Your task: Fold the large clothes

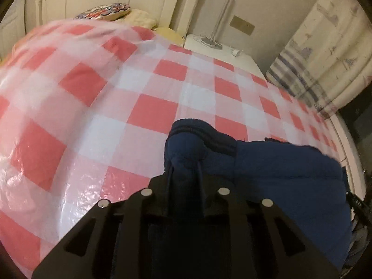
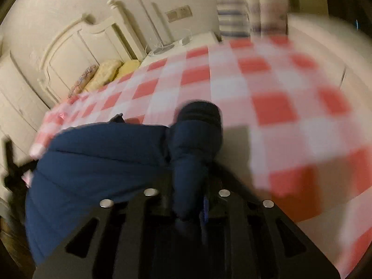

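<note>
A large navy blue garment point(image 1: 279, 169) hangs over the near edge of a bed covered by a red-and-white checked sheet point(image 1: 130, 86). In the left wrist view my left gripper point(image 1: 184, 174) is shut on a bunched fold of the garment, near its ribbed hem point(image 1: 204, 132). The right wrist view is blurred. There my right gripper point(image 2: 189, 186) is shut on another bunched end of the navy garment point(image 2: 100, 155), whose ribbed cuff point(image 2: 200, 114) sticks up past the fingers. The fabric stretches between the two grips.
Pillows point(image 1: 111, 11) lie at the cream headboard point(image 2: 76, 46). A white bedside table point(image 1: 216, 46) holds a lamp base and cables. A striped curtain point(image 1: 325, 53) hangs at the right. The checked sheet point(image 2: 279, 88) spreads wide beyond the garment.
</note>
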The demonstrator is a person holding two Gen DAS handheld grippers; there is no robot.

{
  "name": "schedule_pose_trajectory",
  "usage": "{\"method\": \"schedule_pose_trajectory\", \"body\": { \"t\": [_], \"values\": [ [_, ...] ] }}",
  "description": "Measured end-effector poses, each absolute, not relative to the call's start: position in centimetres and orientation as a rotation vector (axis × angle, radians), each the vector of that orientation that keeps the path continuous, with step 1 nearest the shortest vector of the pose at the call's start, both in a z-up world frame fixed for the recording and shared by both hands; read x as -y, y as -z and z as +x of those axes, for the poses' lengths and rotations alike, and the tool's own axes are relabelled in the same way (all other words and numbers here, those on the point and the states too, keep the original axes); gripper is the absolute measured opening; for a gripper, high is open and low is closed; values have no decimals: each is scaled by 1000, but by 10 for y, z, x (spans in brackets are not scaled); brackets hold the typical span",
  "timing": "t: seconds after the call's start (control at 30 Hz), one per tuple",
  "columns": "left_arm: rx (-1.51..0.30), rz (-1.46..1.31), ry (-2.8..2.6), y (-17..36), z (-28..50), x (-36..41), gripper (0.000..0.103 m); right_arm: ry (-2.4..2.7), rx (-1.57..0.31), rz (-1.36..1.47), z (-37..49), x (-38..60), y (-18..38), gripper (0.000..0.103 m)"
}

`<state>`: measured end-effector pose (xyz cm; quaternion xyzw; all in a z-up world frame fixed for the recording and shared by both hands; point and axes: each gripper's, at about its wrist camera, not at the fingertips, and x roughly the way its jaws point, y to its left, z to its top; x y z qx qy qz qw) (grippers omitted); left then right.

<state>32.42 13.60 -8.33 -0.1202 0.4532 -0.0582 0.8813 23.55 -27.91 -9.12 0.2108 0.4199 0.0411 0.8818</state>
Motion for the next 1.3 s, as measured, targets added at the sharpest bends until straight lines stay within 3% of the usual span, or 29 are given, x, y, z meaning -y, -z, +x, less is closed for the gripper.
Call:
{"method": "schedule_pose_trajectory", "body": {
  "t": [0.03,0.13,0.2,0.23,0.3,0.33,0.37,0.4,0.5,0.6,0.7,0.77,0.83,1.3],
  "values": [
    [-940,-255,112,81,323,-139,25,-86,-872,453,234,282,91,19],
    [-912,-242,50,76,318,-143,44,-71,-891,490,231,290,88,23],
    [-808,-229,-15,57,302,-144,70,-45,-905,509,227,288,78,27],
    [-745,-218,-40,45,293,-142,75,-52,-878,520,220,288,67,30],
    [-627,-185,-59,18,275,-133,92,-35,-831,488,213,281,44,44],
    [-583,-162,-41,3,267,-124,96,-16,-797,457,210,275,31,67],
    [-553,-137,-12,-9,262,-113,101,-21,-739,420,206,263,13,96],
    [-538,-118,14,-17,260,-103,101,-38,-687,393,204,253,3,99],
    [-586,-22,45,-29,268,-61,101,-77,-593,198,205,200,-28,99],
    [-718,34,45,-12,293,-27,101,-88,-658,59,230,148,-22,99],
    [-808,31,42,19,312,-10,101,-104,-794,4,264,113,12,96],
    [-848,97,16,50,323,-3,101,-48,-883,-114,282,96,47,87],
    [-963,95,17,81,336,-3,101,-45,-958,-114,291,93,74,87],
    [-904,33,45,91,331,-11,101,-89,-961,-26,290,103,83,90]
  ]
}}
